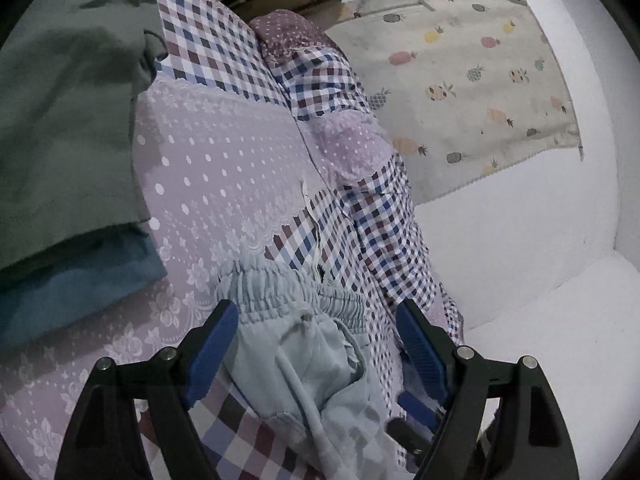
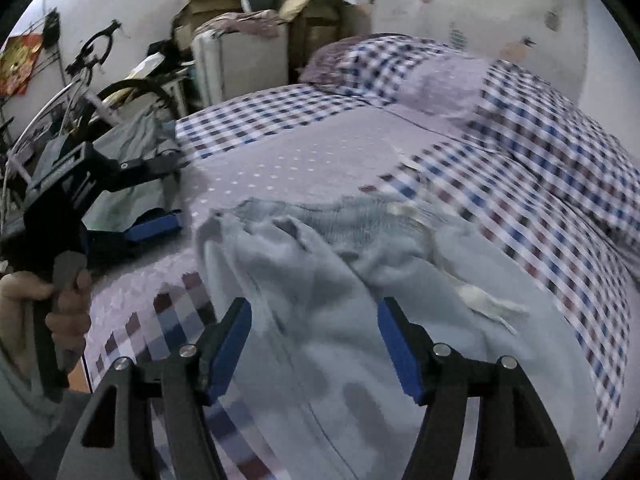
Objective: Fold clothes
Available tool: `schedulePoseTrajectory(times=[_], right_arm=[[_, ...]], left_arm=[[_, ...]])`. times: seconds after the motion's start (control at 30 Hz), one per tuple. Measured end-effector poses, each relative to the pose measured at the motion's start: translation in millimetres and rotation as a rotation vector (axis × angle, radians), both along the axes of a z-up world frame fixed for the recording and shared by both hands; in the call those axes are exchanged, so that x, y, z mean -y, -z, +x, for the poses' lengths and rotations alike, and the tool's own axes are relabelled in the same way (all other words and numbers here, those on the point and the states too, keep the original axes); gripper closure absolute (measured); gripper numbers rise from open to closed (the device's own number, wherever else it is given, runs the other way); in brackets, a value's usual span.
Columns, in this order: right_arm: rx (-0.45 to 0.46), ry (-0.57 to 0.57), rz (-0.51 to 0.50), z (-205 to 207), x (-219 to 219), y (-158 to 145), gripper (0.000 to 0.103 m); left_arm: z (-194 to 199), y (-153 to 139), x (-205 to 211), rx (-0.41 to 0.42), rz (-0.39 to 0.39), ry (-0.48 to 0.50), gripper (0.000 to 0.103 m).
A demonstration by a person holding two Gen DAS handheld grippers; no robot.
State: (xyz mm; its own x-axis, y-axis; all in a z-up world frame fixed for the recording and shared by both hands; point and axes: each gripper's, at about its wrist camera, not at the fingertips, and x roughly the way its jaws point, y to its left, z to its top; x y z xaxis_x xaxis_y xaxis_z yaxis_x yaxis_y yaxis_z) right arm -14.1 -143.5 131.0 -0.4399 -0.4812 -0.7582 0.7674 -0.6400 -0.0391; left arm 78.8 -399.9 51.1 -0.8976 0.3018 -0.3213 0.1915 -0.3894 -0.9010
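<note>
Left wrist view: the left tool (image 1: 316, 344) stands open, its two blue pads wide apart, with the elastic waistband of a pair of pale blue shorts (image 1: 304, 344) lying between them. Neither pad (image 1: 212, 352) presses the cloth. The shorts lie rumpled on the bed (image 1: 224, 168), near its close edge, with a drawstring (image 1: 296, 376) trailing down from the waist. The bed cover is lilac with white dots and lace, joined to checked patches in blue, maroon and white. A dark green garment (image 1: 68, 112) lies folded along the bed's left edge, on top of a blue garment (image 1: 76, 292) whose edge shows beneath it. At the far end a checked pillow (image 1: 328, 80) rests against a dotted maroon one. On the right, a cream cloth with a pineapple print (image 1: 472, 80) hangs on the white wall beside the bed.

Right wrist view: the right tool (image 2: 314, 344) is also open, pads well apart, over the wide spread of the shorts (image 2: 320, 280), which fill the near middle of the bed (image 2: 300, 152). The picture is blurred, so whether the pads touch the cloth cannot be told. At the bed's left edge the left tool (image 2: 160, 200) shows from the side, jaws apart, held by a hand (image 2: 48, 300) around its grip. The green garment (image 2: 132, 160) lies behind it. Past the bed's far left corner stand cardboard boxes (image 2: 212, 4) and a bicycle (image 2: 88, 80)
</note>
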Motion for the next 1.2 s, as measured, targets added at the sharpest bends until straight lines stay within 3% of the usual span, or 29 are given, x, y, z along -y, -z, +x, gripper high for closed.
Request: schedulePoseTrajectory(times=[0.13, 0.37, 0.43, 0.5, 0.6, 0.73, 0.83, 0.97, 1.2], right_arm=[[-0.031, -0.091, -0.013, 9.0, 36.5, 10.4, 0.038], [-0.06, -0.166, 0.097, 8.6, 92.6, 44.4, 0.047], [-0.059, -0.155, 0.129, 2.5, 100.7, 55.1, 0.06], [-0.057, -0.156, 0.143, -1.4, 102.4, 61.0, 0.093], [-0.084, -0.154, 0.098, 6.5, 92.0, 48.3, 0.098], [-0.194, -0.209, 0.044, 58.9, 79.2, 15.6, 0.099], [-0.246, -0.237, 0.034, 105.4, 74.5, 6.6, 0.098], [-0.244, -0.231, 0.026, 142.1, 73.3, 28.5, 0.098], [-0.21, -0.123, 0.012, 161.5, 58.3, 57.9, 0.091]], left_arm=[[1.0, 4.6, 8.5, -0.001, 0.031, -0.006, 0.019], [2.7, 13.8, 22.5, -0.001, 0.102, -0.038, 0.019], [-0.3, 11.3, 21.6, -0.007, 0.097, -0.021, 0.019], [-2.9, 8.1, 20.0, -0.015, 0.098, 0.005, 0.019], [-6.3, 3.4, 17.3, -0.027, 0.121, 0.057, 0.019], [-5.6, -7.5, 12.3, -0.068, 0.182, 0.167, 0.019], [10.1, -29.9, 8.8, -0.113, 0.121, 0.235, 0.019], [38.8, -48.0, -4.4, -0.123, -0.01, 0.334, 0.019], [31.5, -35.2, -34.8, 0.108, -0.31, 0.436, 0.022]])
